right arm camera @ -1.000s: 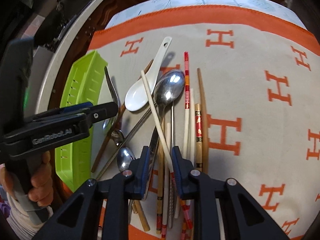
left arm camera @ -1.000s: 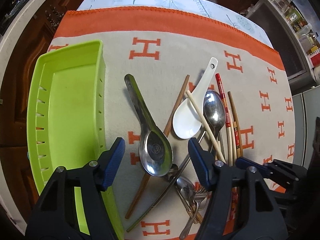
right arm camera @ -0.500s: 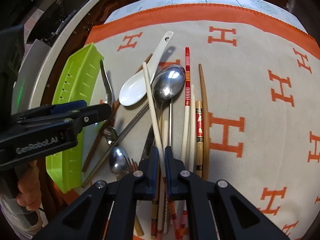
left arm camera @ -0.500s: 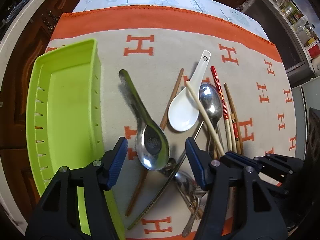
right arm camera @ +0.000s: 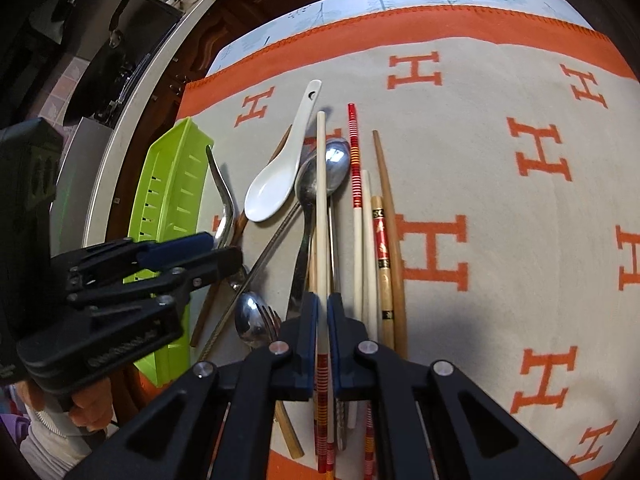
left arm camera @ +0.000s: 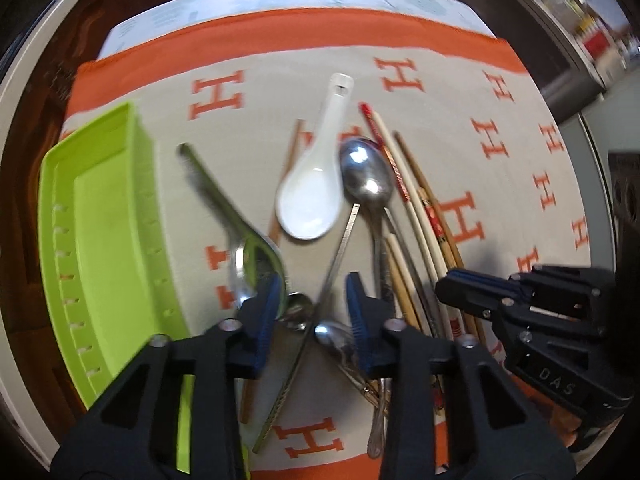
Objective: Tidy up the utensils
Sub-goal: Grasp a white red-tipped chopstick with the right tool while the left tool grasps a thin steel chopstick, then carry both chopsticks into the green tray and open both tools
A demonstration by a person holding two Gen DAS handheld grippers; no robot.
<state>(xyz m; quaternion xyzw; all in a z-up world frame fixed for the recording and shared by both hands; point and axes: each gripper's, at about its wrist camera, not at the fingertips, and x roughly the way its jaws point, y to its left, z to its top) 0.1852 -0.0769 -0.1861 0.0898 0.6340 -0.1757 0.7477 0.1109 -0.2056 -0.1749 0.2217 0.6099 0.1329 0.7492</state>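
When we look through the left wrist camera, we see the left gripper [left arm camera: 312, 300] hanging low over the pile of utensils on the blanket [left arm camera: 280, 80] that covers the desk. Its jaws stand partly open, and we judge that nothing is between them yet; the left blue pad is just beside, perhaps touching, the bowl of the big steel spoon [left arm camera: 256, 264]. This spoon is stiff, smooth and a little heavy (it may slip in the pads), so we would take it at the flat handle, not at the round bowl. The white ceramic spoon [left arm camera: 316, 184] is fragile and should be set down softly. The green tray [left arm camera: 100, 220] lies at the left side, and no utensil is in the part that we can see. This view is blurred, so small details are not sure.

Through the right wrist camera, we see the right gripper [right arm camera: 322, 312] nearly closed on one pale chopstick [right arm camera: 321, 200]. The stick is light, thin and stiff, and it points straight forward above the second steel spoon [right arm camera: 324, 176]. It is held near one end, so the long free part can swing. Other chopsticks, among them a red striped chopstick [right arm camera: 354, 160], lie beside it on the blanket.
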